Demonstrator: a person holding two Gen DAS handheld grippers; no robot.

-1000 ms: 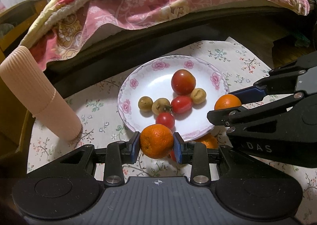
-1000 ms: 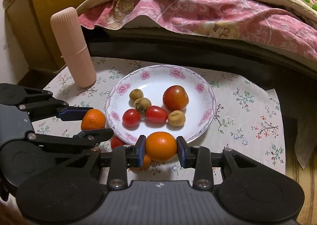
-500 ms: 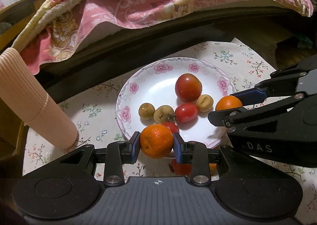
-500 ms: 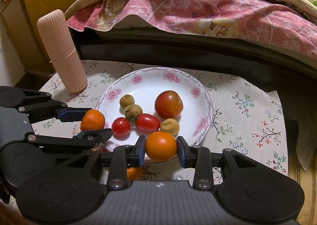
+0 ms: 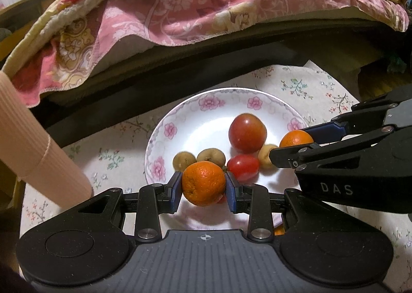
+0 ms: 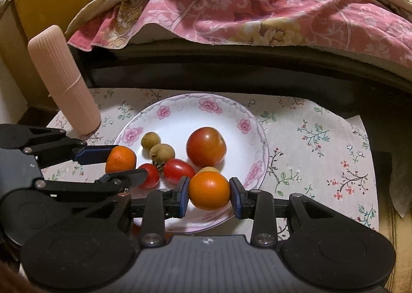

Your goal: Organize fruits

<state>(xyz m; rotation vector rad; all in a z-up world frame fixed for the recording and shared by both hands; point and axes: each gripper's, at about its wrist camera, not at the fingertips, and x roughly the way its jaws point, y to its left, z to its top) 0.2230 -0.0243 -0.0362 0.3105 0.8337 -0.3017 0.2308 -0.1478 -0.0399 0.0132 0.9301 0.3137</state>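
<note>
Left hand-held gripper [image 5: 204, 184] clamped on rough orange [image 5: 204, 182]; right hand-held gripper [image 6: 209, 191] clamped on smooth orange [image 6: 209, 190], both above floral plate [image 6: 195, 110].

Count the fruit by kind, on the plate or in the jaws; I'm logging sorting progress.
Oranges, held in the jaws: 2
Tomatoes: 3
Small brown fruits: 3
Total: 8

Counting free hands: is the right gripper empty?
No, the right gripper has its fingers clamped on an orange.
</note>
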